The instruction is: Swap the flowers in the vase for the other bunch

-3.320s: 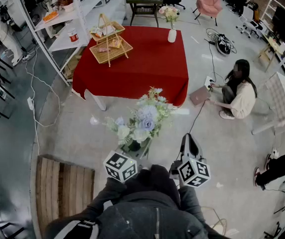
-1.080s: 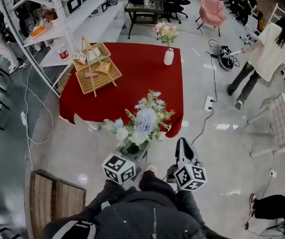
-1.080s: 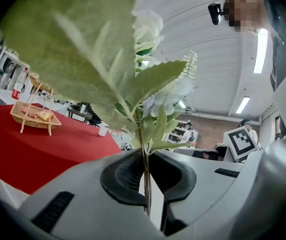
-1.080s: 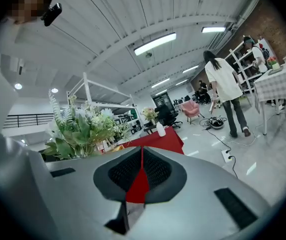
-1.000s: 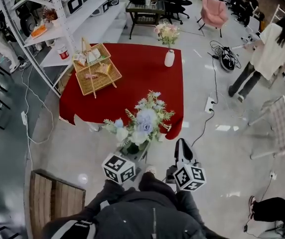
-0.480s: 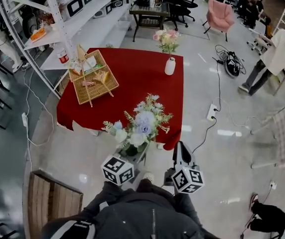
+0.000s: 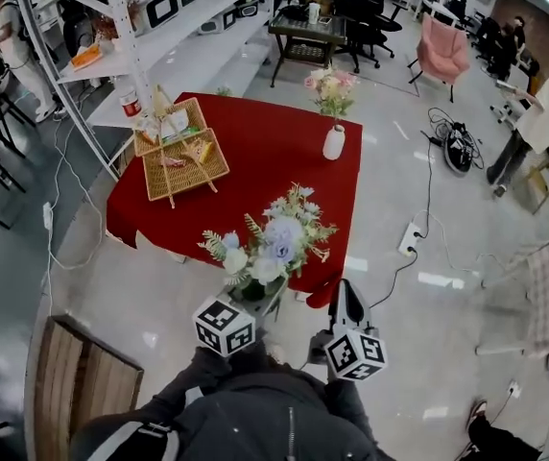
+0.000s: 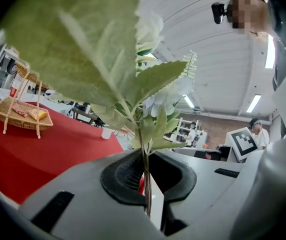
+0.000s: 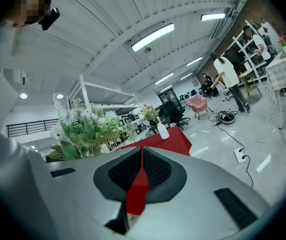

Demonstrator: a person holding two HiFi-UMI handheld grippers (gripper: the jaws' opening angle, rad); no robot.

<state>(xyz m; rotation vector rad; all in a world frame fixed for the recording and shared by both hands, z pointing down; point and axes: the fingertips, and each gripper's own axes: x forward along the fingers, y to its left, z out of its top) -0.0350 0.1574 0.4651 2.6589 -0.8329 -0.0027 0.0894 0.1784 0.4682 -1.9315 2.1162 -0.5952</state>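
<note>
The vase (image 7: 334, 142) stood near the far right edge of the red tabletop (image 7: 265, 152) in the head view, with the pink flowers (image 7: 330, 83) in it and a basket (image 7: 180, 147) toward the left edge. You were at the near edge, with the other bunch (image 7: 270, 243) upright over your left gripper (image 7: 253, 294) and the right gripper (image 7: 345, 291) beside it. A power strip (image 7: 411, 241) and its cable lay on the floor off the right edge, and walking round that side could have caught your foot.

In the left gripper view, the jaws were pinched on a thin stem (image 8: 145, 184) low on the bunch. With that much top weight, the bunch could have swung or slid in such a narrow hold.

In the right gripper view, the jaws were pressed together on nothing. You would have needed to spread them before reaching. Pulling the pink flowers (image 9: 149, 113) with nothing bracing the slim vase (image 9: 163, 130) could have tipped it.
</note>
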